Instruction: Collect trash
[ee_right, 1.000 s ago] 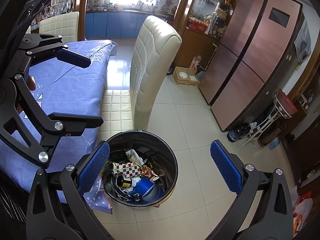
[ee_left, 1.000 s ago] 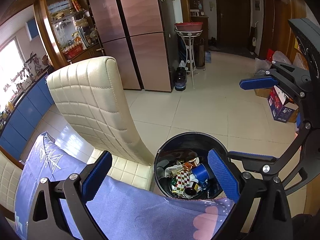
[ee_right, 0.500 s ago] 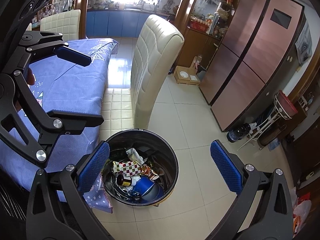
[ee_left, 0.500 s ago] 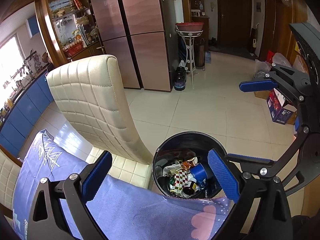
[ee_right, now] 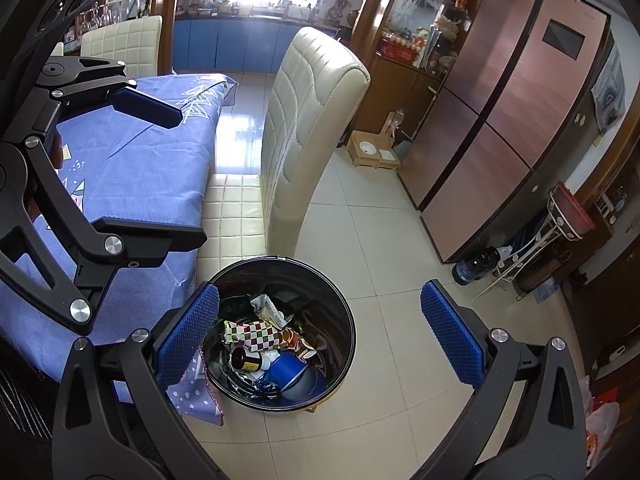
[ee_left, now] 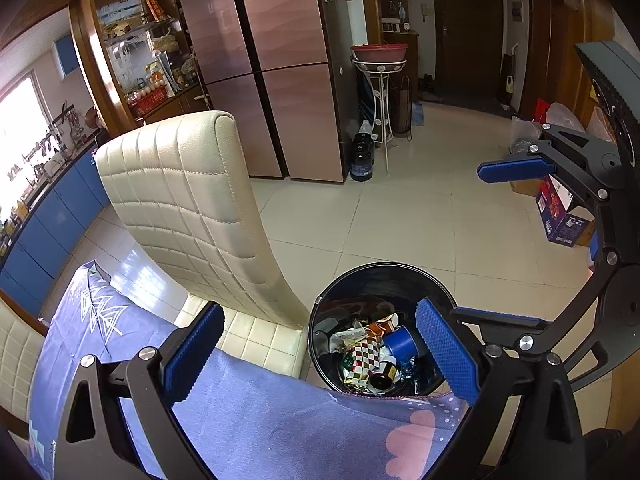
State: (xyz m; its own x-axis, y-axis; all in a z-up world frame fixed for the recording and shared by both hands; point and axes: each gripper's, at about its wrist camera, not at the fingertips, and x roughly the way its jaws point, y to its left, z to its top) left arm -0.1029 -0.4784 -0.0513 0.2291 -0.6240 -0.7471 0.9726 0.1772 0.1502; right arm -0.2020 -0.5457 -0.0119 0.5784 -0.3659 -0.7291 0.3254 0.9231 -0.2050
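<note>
Round black trash bin on the tiled floor, both claws spread and empty above it.

The round black trash bin [ee_right: 282, 330] stands at the corner of the tabletop under its purple patterned cloth [ee_right: 132, 176], just beside the cream quilted leather chair [ee_right: 304, 136]; inside lie a checkered wrapper [ee_right: 256, 334], a brown bottle [ee_right: 246, 360] and a blue cup [ee_right: 286, 368]. The left claw [ee_left: 320, 354] hangs over the cloth edge, the right claw [ee_right: 320, 332] over the bin's rim. Bare beige tile floor [ee_right: 396, 320] opens toward the copper refrigerator [ee_right: 516, 92].

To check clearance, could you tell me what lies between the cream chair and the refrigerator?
Only bare tiled floor lies between the cream chair and the refrigerator, seen in the right wrist view.
</note>
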